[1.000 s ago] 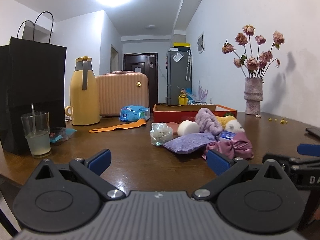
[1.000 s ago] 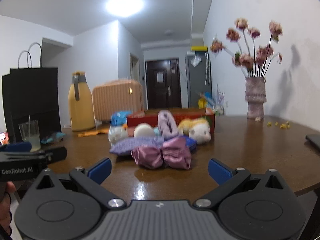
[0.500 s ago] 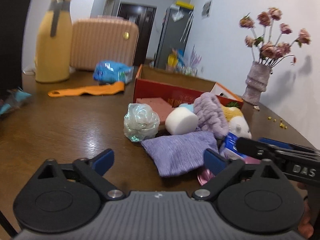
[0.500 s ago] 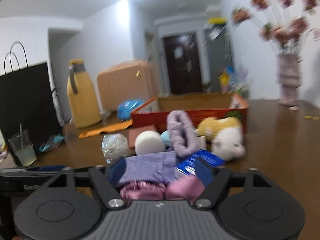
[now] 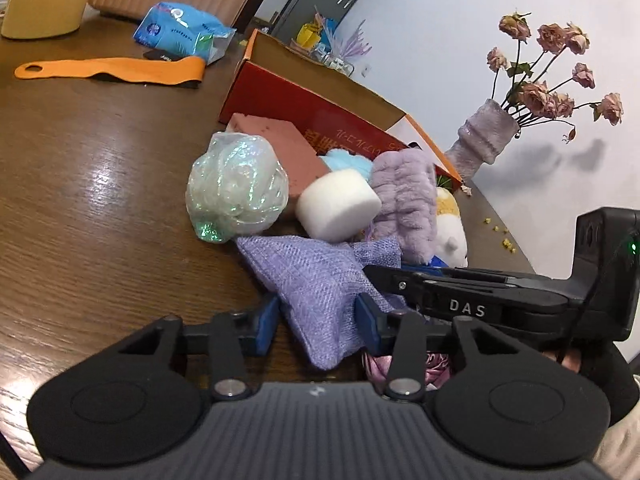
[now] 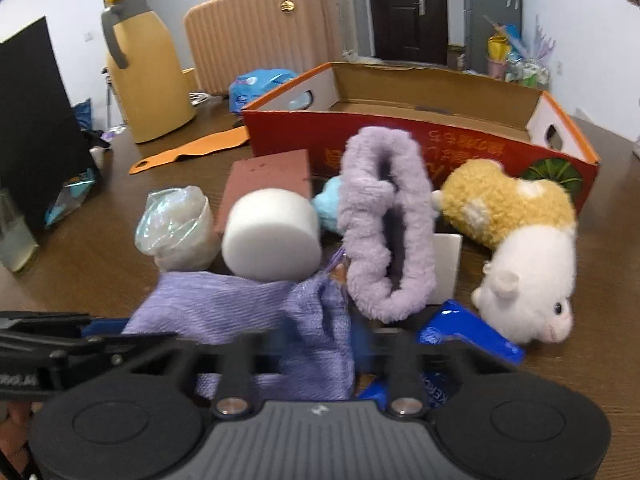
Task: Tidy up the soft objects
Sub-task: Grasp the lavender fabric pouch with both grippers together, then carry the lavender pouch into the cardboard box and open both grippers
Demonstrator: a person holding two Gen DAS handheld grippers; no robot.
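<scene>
A lilac woven pouch (image 5: 316, 284) lies at the front of a pile of soft things on the brown table. My left gripper (image 5: 318, 320) has closed on its near end. My right gripper (image 6: 320, 344) has closed on the pouch's gathered neck (image 6: 316, 320). Behind lie a white foam cylinder (image 6: 272, 236), an iridescent wrapped ball (image 5: 236, 188), a fluffy lilac band (image 6: 384, 220), a yellow-and-white plush (image 6: 524, 240) and a pink bow (image 5: 424, 364). An open red cardboard box (image 6: 420, 128) stands behind the pile.
A brick-red block (image 5: 280, 144) and a blue packet (image 6: 468, 332) lie in the pile. An orange strap (image 5: 108, 70), a blue tissue pack (image 5: 180, 32), a yellow thermos (image 6: 144, 68), a pink suitcase (image 6: 264, 32) and a vase of dried roses (image 5: 488, 136) stand further off.
Both grippers moved forward and down to the pile and their jaws closed in from wide open onto the lilac pouch. The pink bow now lies under the grippers.
</scene>
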